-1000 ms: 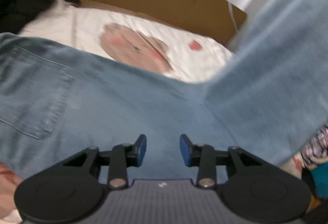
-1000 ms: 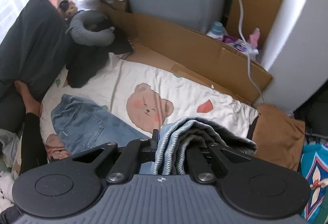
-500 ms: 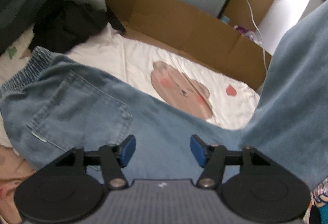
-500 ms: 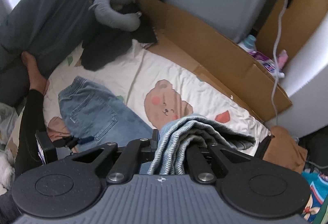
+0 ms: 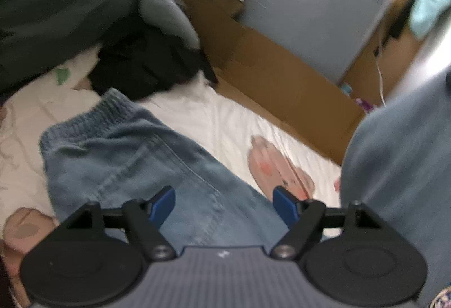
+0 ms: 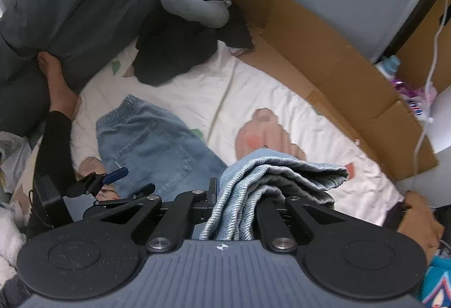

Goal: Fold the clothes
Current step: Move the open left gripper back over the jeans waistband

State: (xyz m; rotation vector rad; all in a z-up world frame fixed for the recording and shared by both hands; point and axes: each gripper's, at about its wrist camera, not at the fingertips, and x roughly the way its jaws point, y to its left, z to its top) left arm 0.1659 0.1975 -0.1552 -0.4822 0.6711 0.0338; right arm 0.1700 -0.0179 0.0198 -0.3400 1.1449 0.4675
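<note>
Bear-print sheet [image 6: 282, 99] under jeans [image 6: 157, 144], hem bunched in clamped right gripper [image 6: 236, 201], pads hidden; left gripper [image 5: 224, 202] agape.

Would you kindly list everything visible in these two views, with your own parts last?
jeans: one, light blue, waistband end flat on the sheet, leg end lifted.
bear-print sheet: one, white, under the jeans.
dark garment: one, black, far end of the sheet.
neck pillow: one, grey, on the dark garment.
cardboard: brown, along the sheet's far edge.
white cable: one, hanging at right.
left gripper: black with blue pads, jaws apart above the jeans.
right gripper: black, jaws clamped on the bunched leg end.
</note>
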